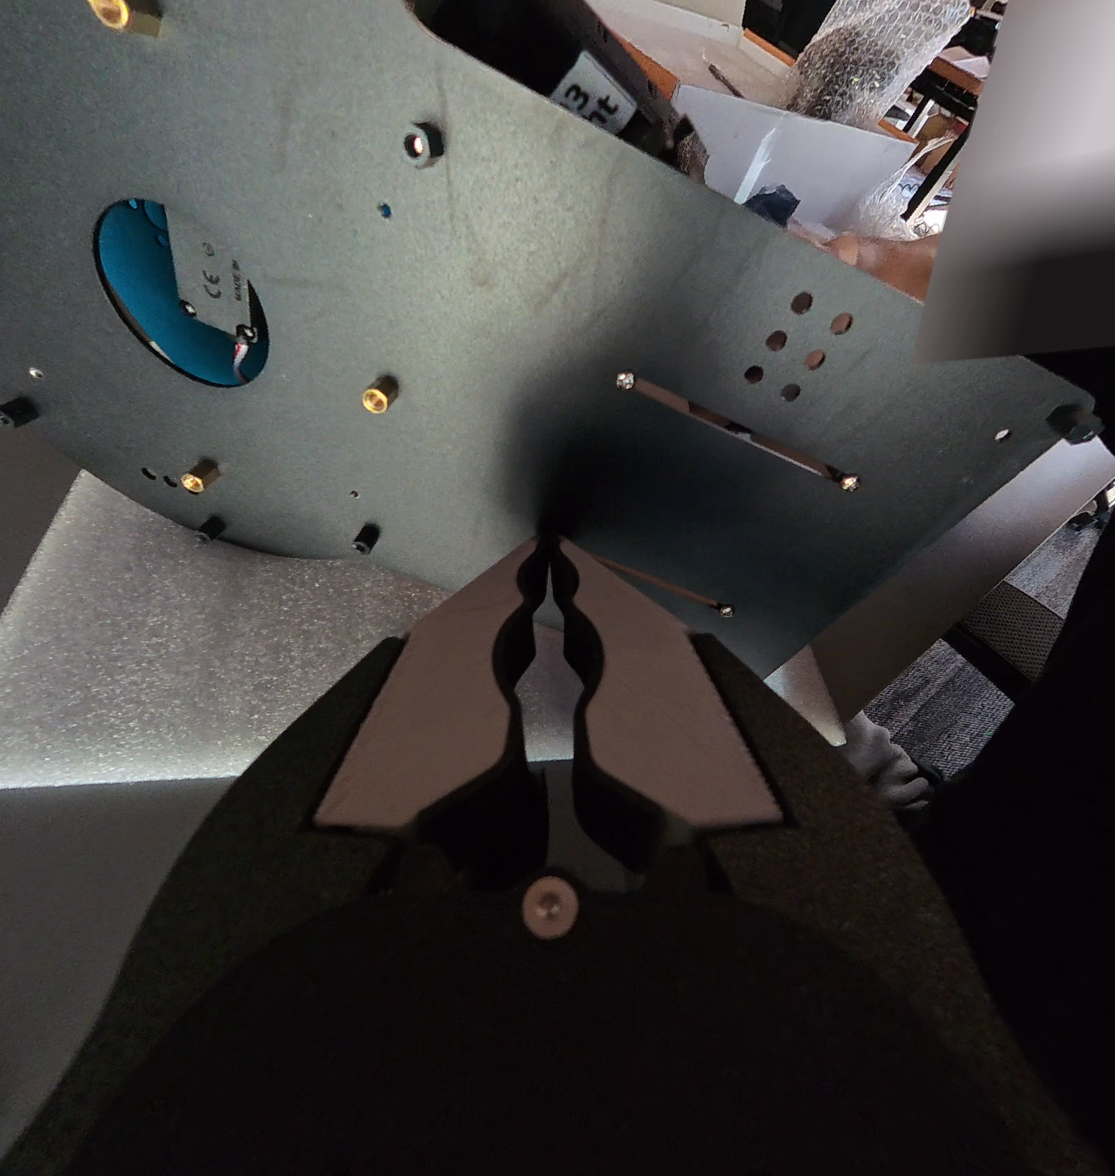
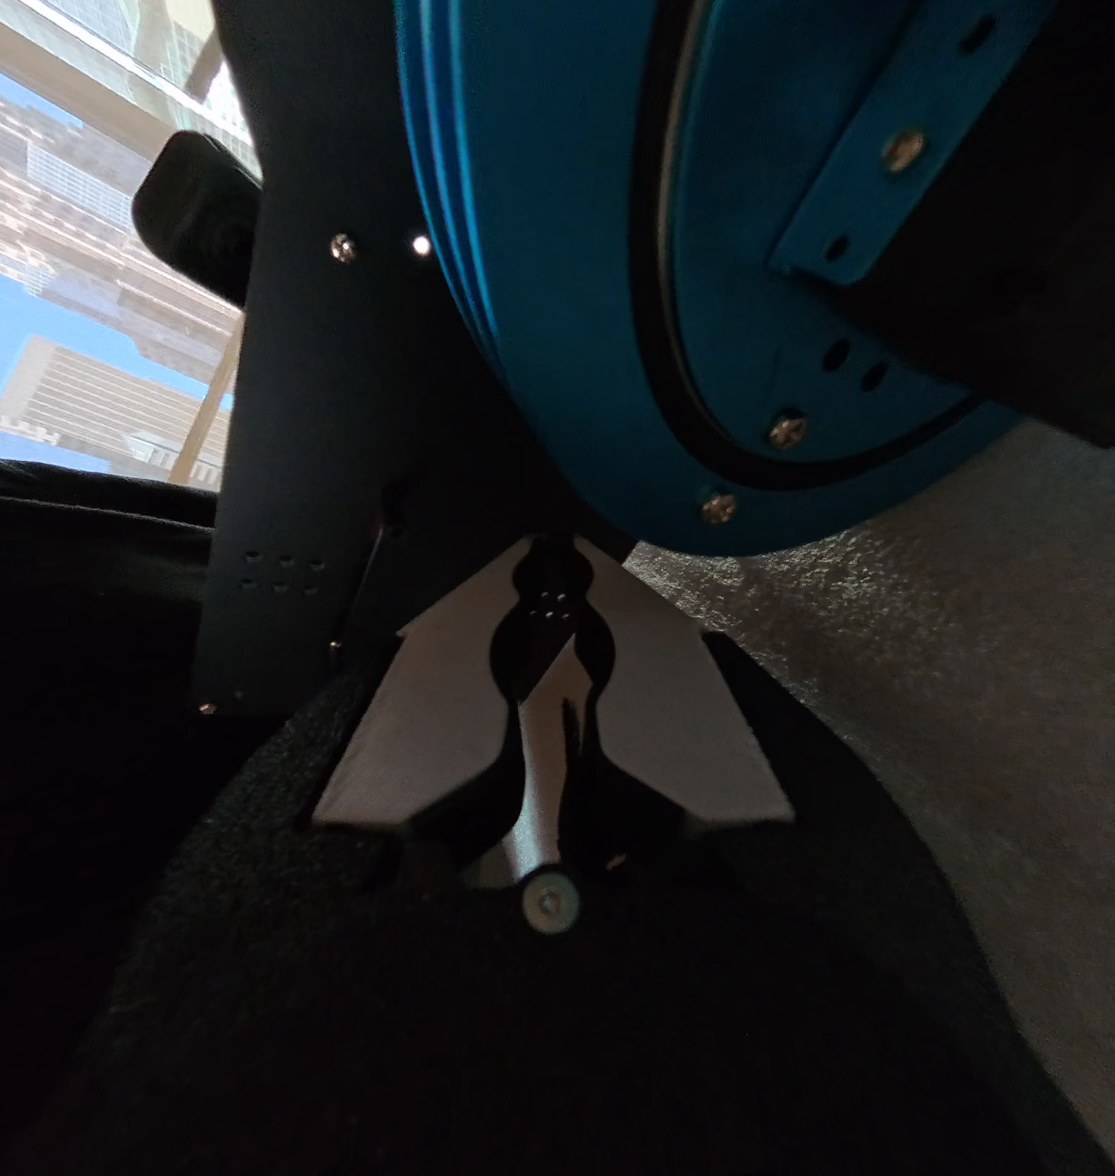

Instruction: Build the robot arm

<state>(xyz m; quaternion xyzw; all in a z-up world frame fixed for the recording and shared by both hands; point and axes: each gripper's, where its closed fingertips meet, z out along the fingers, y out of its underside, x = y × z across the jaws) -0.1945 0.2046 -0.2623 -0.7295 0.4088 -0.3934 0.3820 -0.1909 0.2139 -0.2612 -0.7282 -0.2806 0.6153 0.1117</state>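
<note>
Grey metal plate (image 1: 478, 305) sits clamped at its lower edge in my left tool (image 1: 549, 547); my right tool (image 2: 551, 547) pinches its dark edge, blue disc (image 2: 574, 286) at one o'clock.

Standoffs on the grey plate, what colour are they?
Brass-gold standoffs on the plate, with some black ones; left wrist view shows them best.

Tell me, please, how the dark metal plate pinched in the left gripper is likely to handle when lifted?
The dark metal plate looks rigid, not floppy. With brass standoffs and a blue part behind it, probably heavyish. Held only at its edge by the left gripper, it may pivot.
</note>
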